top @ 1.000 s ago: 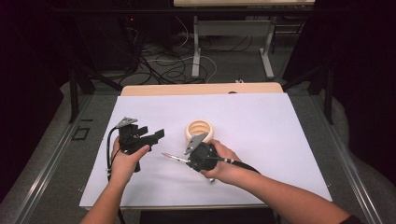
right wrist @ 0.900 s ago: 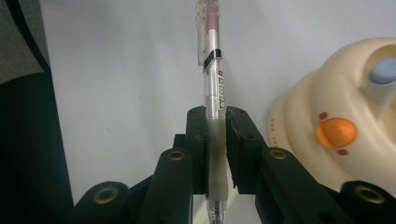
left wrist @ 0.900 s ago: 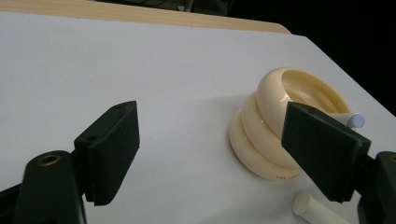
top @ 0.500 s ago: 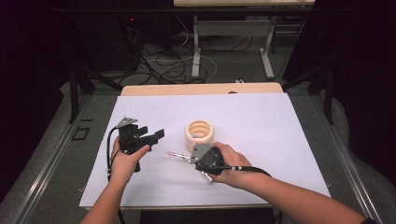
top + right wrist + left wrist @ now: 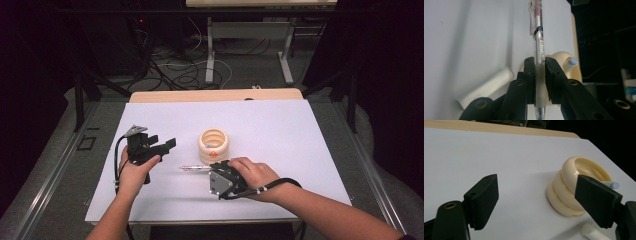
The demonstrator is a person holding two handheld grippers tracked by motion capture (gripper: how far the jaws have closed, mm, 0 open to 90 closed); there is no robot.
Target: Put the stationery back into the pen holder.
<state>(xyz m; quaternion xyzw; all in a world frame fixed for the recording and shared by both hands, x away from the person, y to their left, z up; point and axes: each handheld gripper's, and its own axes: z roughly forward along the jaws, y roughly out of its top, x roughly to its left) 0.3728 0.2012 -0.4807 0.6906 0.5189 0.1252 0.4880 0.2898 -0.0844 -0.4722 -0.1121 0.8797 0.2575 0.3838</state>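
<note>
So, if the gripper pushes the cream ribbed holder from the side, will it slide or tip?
The cream ribbed holder looks squat and wide-based, so it would probably slide on the smooth white table rather than tip. Its glossy surface may be slippery. It seems light, though that is uncertain.

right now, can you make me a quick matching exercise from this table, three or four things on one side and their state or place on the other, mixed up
Things:
1. pen
2. cream ringed holder
3. left gripper
4. white stick

States or places:
A. jaws apart, nothing between the pads
B. lying flat on the white sheet beside the holder
C. clamped between the jaws of the right gripper
D. standing upright near the middle of the sheet, a white-tipped stick inside it

Pairs: 1-C, 2-D, 3-A, 4-B
</note>
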